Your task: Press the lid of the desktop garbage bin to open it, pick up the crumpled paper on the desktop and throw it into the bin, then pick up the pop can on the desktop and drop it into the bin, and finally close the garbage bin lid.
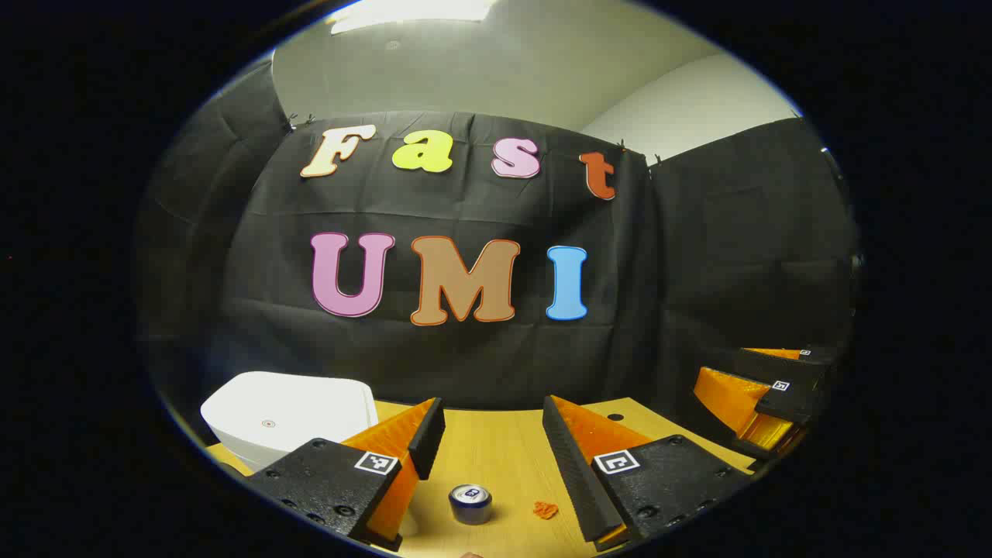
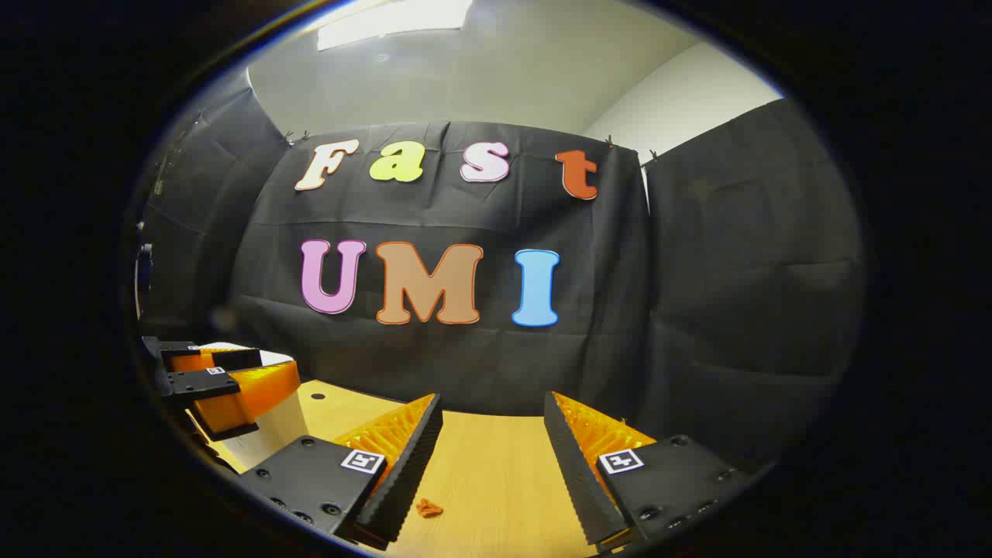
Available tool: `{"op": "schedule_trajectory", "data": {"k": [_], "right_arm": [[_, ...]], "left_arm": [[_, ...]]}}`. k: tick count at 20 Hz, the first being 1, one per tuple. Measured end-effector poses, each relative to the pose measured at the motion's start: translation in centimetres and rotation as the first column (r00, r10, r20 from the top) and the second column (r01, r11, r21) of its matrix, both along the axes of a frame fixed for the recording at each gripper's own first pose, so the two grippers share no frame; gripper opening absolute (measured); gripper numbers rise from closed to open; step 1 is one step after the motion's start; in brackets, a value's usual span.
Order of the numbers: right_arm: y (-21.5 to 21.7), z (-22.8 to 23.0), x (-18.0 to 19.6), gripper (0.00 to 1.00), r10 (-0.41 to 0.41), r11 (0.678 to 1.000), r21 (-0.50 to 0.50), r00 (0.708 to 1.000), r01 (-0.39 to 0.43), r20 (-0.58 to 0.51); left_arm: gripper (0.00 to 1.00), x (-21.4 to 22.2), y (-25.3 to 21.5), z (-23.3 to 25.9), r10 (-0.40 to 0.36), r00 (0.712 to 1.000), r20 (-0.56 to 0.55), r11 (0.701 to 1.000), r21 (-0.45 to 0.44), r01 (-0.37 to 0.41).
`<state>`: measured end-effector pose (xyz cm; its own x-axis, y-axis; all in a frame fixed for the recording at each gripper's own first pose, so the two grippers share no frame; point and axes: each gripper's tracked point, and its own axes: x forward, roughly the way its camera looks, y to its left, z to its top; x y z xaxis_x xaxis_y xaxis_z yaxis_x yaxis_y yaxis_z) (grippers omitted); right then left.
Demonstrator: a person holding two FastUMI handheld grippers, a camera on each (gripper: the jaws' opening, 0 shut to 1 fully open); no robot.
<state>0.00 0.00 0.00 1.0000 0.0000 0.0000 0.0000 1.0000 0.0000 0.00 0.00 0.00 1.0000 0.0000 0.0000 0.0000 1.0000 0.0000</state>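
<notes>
In the left gripper view, a white garbage bin [image 1: 288, 415] with its lid down stands at the left on the wooden desktop [image 1: 496, 449]. A pop can [image 1: 470, 503] stands upright below and between my left gripper's [image 1: 492, 422] open fingers. A small orange crumpled paper [image 1: 545, 509] lies just right of the can. The right gripper [image 1: 763, 391] shows far right. In the right gripper view, my right gripper [image 2: 492, 422] is open above the desk, the crumpled paper [image 2: 428, 508] lies low between its fingers, and the left gripper [image 2: 225, 380] hangs in front of the bin [image 2: 267, 422].
Black cloth walls [image 1: 697, 271] close off the back and both sides of the desk. A small dark hole [image 1: 614, 417] marks the desktop at the back right, and another hole [image 2: 317, 396] shows near the bin in the right gripper view.
</notes>
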Motion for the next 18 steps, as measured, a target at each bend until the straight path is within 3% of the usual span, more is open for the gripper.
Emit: {"op": "schedule_trajectory", "data": {"k": [1,2,3,18], "right_arm": [[0.67,-0.20,0.09,0.89,0.018,1.000,-0.003,1.000,-0.018,-0.004],[1.04,-0.31,-0.04,0.85,0.028,1.000,-0.013,1.000,-0.029,-0.007],[0.96,-0.30,-0.08,0.89,0.028,0.999,-0.014,1.000,-0.028,-0.006],[0.38,-0.73,-0.44,0.88,0.013,1.000,0.006,1.000,-0.013,-0.018]], "left_arm": [[0.77,-0.07,0.48,0.00,0.011,1.000,-0.003,1.000,0.002,-0.011],[0.76,-0.28,0.97,-0.27,0.025,1.000,-0.011,1.000,0.003,-0.025],[0.77,-0.31,1.04,-0.33,0.028,0.999,-0.015,1.000,0.002,-0.028],[0.77,-0.67,0.96,-0.81,0.032,0.999,-0.029,0.999,-0.006,-0.032]]}}
